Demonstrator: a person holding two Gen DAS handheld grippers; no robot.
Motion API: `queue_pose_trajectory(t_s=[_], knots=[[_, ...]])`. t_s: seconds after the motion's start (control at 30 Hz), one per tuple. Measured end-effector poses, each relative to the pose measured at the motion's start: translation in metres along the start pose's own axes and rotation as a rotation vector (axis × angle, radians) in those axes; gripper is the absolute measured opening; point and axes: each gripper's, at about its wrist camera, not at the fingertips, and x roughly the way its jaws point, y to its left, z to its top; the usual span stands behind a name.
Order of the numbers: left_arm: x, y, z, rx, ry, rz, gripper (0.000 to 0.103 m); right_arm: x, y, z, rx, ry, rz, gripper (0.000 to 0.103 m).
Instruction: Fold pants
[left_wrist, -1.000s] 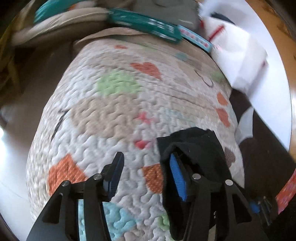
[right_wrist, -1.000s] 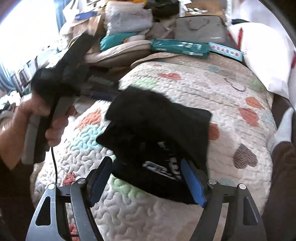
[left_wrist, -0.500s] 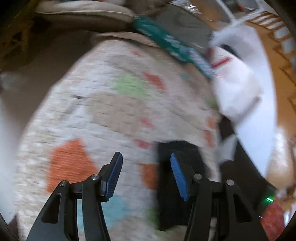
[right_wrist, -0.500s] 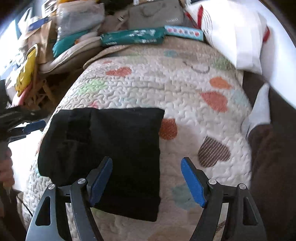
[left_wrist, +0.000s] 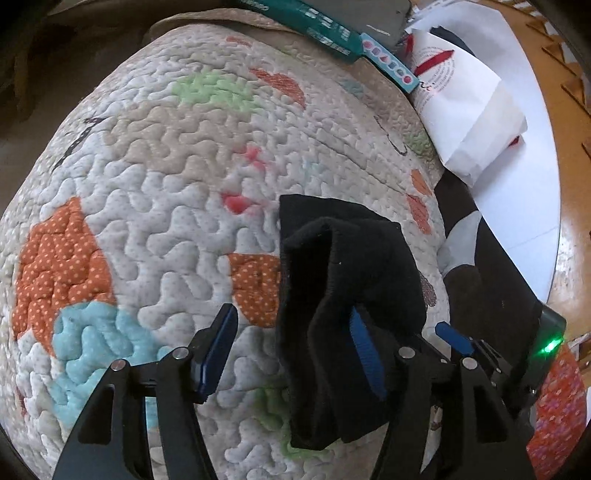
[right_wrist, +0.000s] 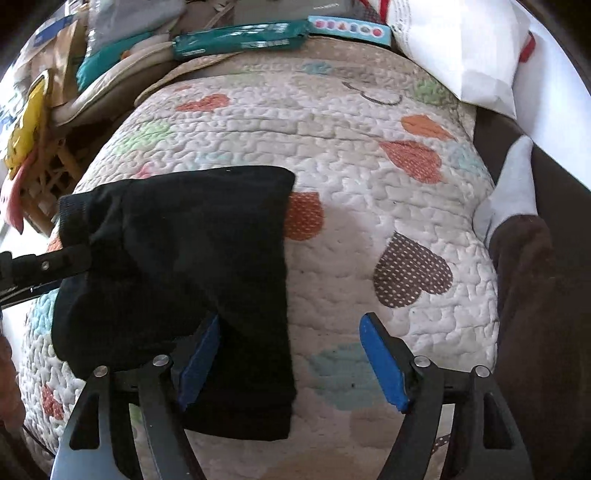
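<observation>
Black pants (right_wrist: 173, 258), folded into a thick rectangular bundle, lie on the quilted heart-print bedspread (right_wrist: 351, 177), toward its left side as the right wrist view shows it. Left gripper (left_wrist: 291, 350): jaws opening, nothing pinched between the 2 blue pads; a raised fold of the pants drapes over and around the right-hand finger (left_wrist: 365, 354), so fabric touches that finger on its outer side only (bare quilt shows in the gap between the pads). In the right wrist view the left gripper's black finger (right_wrist: 48, 266) enters from the left edge and meets the bundle's left side. Right gripper (right_wrist: 291, 362): jaws spread wide, released; the bundle's right edge lies under and partly over its left-hand finger (right_wrist: 201, 354), while the other finger (right_wrist: 384, 362) stands over bare quilt, clear of the cloth. Neither tool has a grip on the pants. At the head of the bed a teal flat package (right_wrist: 240, 40) and a white pillow (right_wrist: 458, 48) sit beyond the quilt. A white sock (right_wrist: 513, 192) lies at the quilt's right edge beside dark brown fabric (right_wrist: 535, 295).
</observation>
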Motion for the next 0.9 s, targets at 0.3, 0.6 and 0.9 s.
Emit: queue_pose_trajectory(t_s=[0.3, 0.6, 0.9], knots=[[0.014, -0.003, -0.005, 0.014, 0.015, -0.001, 0.070, -0.007, -0.002, 0.015, -0.001, 0.022, -0.050, 0.087], [0.024, -0.021, -0.007, 0.091, 0.012, 0.021, 0.070, 0.018, 0.028, 0.067, -0.090, -0.003, -0.004, 0.088], [0.015, -0.006, -0.004, -0.011, 0.091, -0.013, 0.070, 0.027, -0.025, 0.068, 0.213, 0.044, 0.140, 0.095]])
